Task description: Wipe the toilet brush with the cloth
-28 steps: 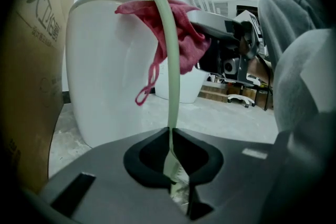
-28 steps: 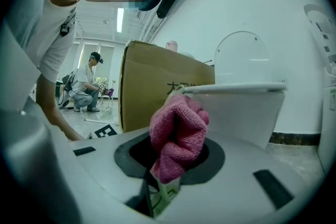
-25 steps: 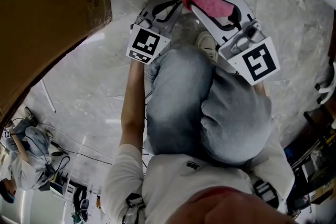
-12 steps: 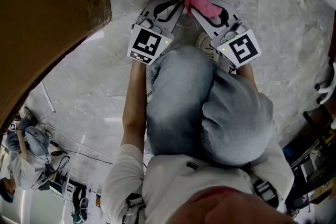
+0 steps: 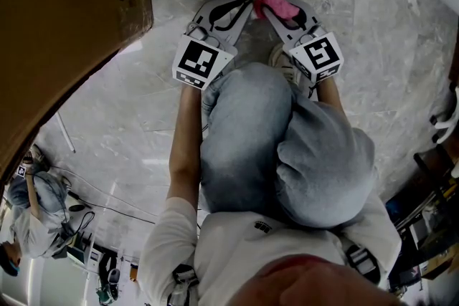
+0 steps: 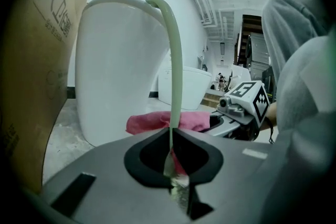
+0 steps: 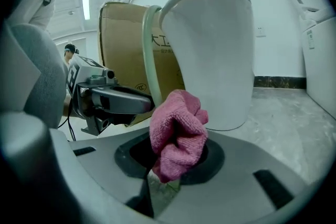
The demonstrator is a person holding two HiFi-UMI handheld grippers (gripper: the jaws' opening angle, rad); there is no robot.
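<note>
Left claw (image 6: 173, 136) pinches the slim pale-green plastic toilet brush (image 6: 177, 60) by its handle. Right claw (image 7: 167, 168) grips the crumpled pink microfibre cloth (image 7: 176, 134) against that handle, just beyond the left claw. Wiping looks under way; next, slide the cloth along the handle.

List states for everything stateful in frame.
left gripper, shut on the toilet brush handle
right gripper, shut on the cloth
toilet brush, held by its thin pale handle
cloth, bunched, against the brush handle
</note>
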